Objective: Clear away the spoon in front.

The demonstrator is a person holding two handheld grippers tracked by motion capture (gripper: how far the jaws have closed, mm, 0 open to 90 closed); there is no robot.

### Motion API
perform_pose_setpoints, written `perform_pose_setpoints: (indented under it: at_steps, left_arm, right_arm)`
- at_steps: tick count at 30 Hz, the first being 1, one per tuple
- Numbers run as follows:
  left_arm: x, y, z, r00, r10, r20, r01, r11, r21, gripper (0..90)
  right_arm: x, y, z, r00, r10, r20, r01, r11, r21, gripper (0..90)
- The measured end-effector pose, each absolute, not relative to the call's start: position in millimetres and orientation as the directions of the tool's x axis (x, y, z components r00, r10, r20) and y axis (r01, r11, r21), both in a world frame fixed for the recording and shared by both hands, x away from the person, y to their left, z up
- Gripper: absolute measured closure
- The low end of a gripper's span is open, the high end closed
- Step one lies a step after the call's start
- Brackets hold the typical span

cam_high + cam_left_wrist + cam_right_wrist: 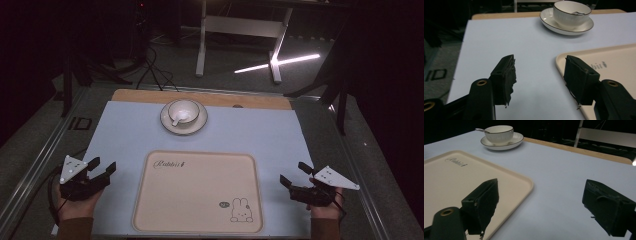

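Cup [183,111] far beyond both hand-held grippers

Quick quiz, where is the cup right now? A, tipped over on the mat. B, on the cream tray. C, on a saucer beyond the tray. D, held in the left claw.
C: the cup stands upright on its saucer, on the mat past the far edge of the bare tray.
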State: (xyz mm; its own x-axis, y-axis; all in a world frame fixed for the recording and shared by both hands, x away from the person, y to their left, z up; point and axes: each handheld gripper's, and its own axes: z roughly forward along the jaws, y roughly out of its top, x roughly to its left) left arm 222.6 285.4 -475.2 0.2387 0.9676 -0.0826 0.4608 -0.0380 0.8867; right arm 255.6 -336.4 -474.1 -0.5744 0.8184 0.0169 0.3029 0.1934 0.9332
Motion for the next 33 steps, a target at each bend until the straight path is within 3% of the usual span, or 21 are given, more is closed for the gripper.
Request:
perform_pose_setpoints:
  at_steps: [12,20,33]
  left_arm:
    - [237.5,267.2,-454.9,0.260,0.964,-0.054,0.446,-0.071,0.892,40.7]
    - [261.1,240.0,-440.9,0.274,0.962,0.002,0.434,-0.125,0.892,39.9]
    - [303.7,208.2,-435.8,0.278,0.961,0.011,0.447,-0.140,0.884,39.5]
  right_arm:
    - [258.7,-336.6,-473.9,-0.571,0.821,0.021,0.298,0.184,0.937,13.6]
    - [260.4,-335.4,-473.7,-0.575,0.818,0.021,0.299,0.186,0.936,13.6]
    - [260.7,-336.0,-473.5,-0.574,0.818,0.019,0.299,0.188,0.936,13.6]
